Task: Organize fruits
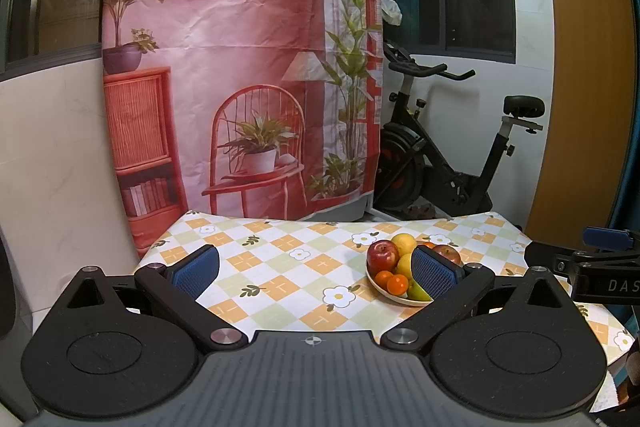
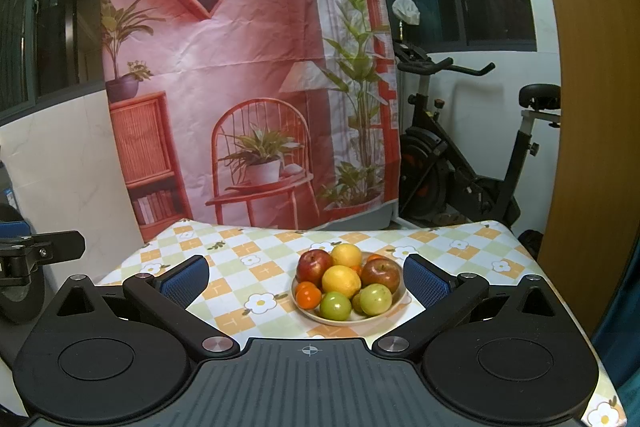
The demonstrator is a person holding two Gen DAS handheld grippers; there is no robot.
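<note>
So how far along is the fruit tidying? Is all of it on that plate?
It looks done, or not yet begun: every fruit in view, red apples, yellow lemons, green apples and small oranges, sits piled on the round cream plate. The left gripper and right gripper are open, holding nothing. No loose fruit lies on the checked tablecloth.

1. Between my right claw's (image 2: 307,281) blue pads (image 2: 425,283), a cream plate (image 2: 390,311) holds red apples (image 2: 314,266), yellow lemons (image 2: 341,281), green fruits (image 2: 335,305) and oranges (image 2: 309,295).
2. Below it, the tablecloth (image 2: 240,255) is checked orange, green and white, with daisies.
3. Ahead of my claw hangs a pink-red backdrop (image 2: 248,67).
</note>
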